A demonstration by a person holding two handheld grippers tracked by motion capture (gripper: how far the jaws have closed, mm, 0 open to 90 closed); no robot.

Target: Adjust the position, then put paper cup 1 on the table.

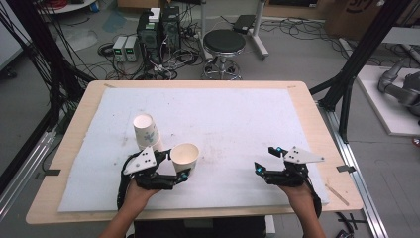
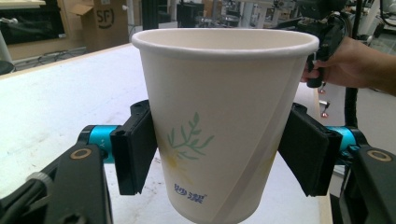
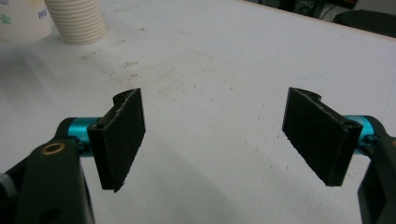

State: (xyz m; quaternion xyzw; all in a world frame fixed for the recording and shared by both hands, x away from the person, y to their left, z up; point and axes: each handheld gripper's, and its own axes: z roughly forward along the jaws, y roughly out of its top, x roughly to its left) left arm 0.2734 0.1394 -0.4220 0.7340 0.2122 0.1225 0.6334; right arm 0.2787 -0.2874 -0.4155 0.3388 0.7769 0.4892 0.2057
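Paper is what the cup [image 1: 185,157] is made of; it is pinched upright between the fingers [image 2: 135,149] of the left gripper [image 1: 171,168] near the counter's [image 1: 297,99] front left, its base cut off in the left gripper view. Just behind it a stack of cups [image 1: 146,130] is seen. At the right, the right gripper [image 1: 266,159] is held with fingers [image 3: 122,140] spread, nothing between them.

Grey floor, 1 black stool [image 1: 224,41], tangled cables [image 1: 173,59].

Picture edge cuts paper cup's [image 2: 224,126] base, seemingly.
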